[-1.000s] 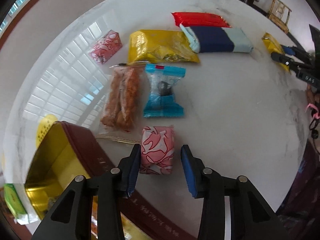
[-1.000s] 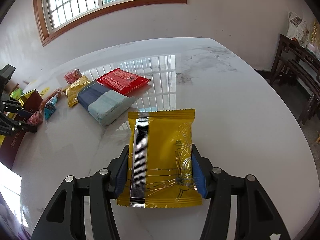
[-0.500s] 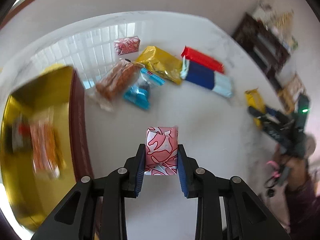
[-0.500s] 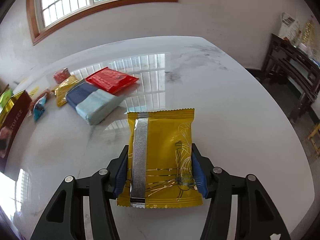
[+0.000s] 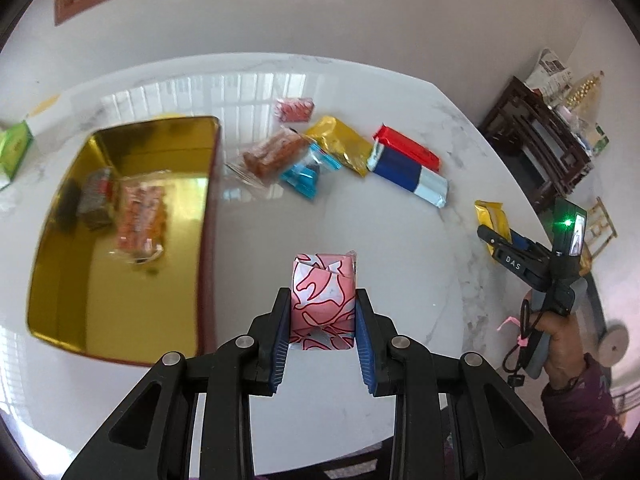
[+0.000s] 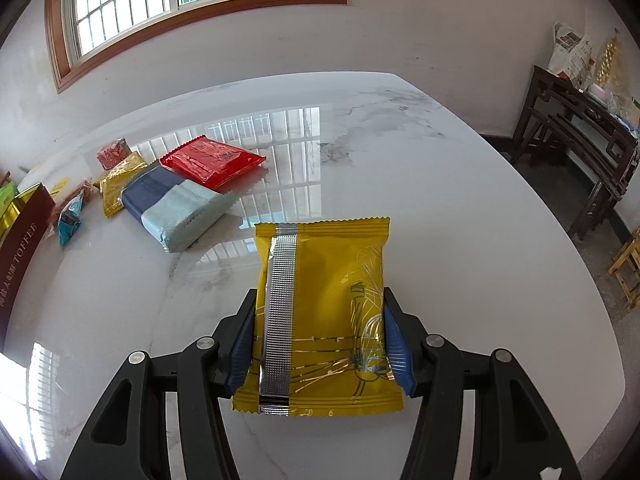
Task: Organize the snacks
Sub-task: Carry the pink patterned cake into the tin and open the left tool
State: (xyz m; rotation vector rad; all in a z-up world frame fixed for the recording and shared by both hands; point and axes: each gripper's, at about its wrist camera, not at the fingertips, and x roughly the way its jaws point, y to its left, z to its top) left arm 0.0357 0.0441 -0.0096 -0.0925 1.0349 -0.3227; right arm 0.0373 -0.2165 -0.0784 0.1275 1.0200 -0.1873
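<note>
Left tongs [image 5: 322, 320]: clamped on pink snack [image 5: 323, 300], now lifted off desk [image 5: 400, 248], nearing gold tin [image 5: 120, 232]; drop-in likely next. Right tongs [image 6: 318, 344]: unchanged, gripping yellow packet [image 6: 324, 312] above desk.

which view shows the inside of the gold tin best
The left wrist view: it looks down into the open gold tin, showing two wrapped snacks inside. The right wrist view catches only its maroon side at the left edge.
</note>
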